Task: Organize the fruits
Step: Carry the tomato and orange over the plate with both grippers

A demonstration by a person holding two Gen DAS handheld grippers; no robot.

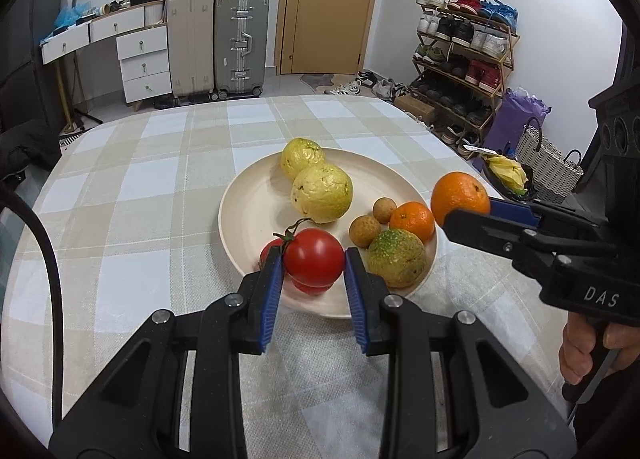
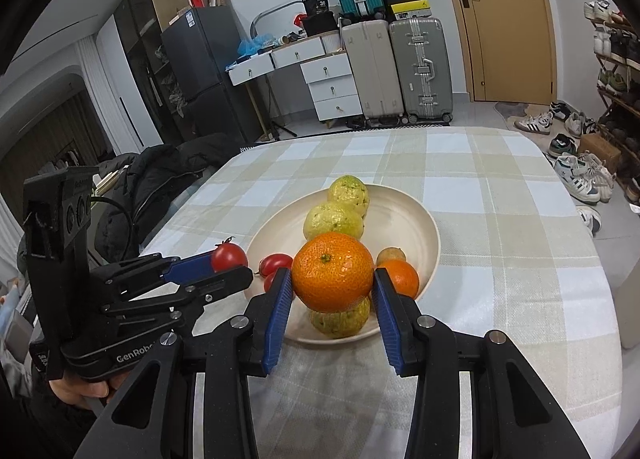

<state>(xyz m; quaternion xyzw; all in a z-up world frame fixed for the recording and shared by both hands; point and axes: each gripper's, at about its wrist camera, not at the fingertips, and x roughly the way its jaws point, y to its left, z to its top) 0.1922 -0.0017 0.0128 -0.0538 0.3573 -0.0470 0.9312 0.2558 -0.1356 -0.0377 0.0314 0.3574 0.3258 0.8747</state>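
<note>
A cream plate (image 1: 248,215) (image 2: 420,235) on the checked tablecloth holds two yellow guavas (image 1: 322,193) (image 2: 334,221), a small orange (image 1: 412,219) (image 2: 400,277), two brown longans (image 1: 364,231), a green-yellow fruit (image 1: 396,257) (image 2: 340,321) and red tomatoes (image 2: 276,263). My left gripper (image 1: 312,291) is shut on a red tomato (image 1: 314,257) (image 2: 229,257) above the plate's near-left rim. My right gripper (image 2: 332,311) (image 1: 466,213) is shut on a large orange (image 2: 332,277) (image 1: 460,195), held above the plate's right side.
The table (image 1: 140,179) has a rounded far edge. Beyond it stand suitcases (image 1: 240,43), white drawers (image 1: 144,63), a door and a shoe rack (image 1: 460,59). A dark jacket (image 2: 160,179) lies off the table's left side.
</note>
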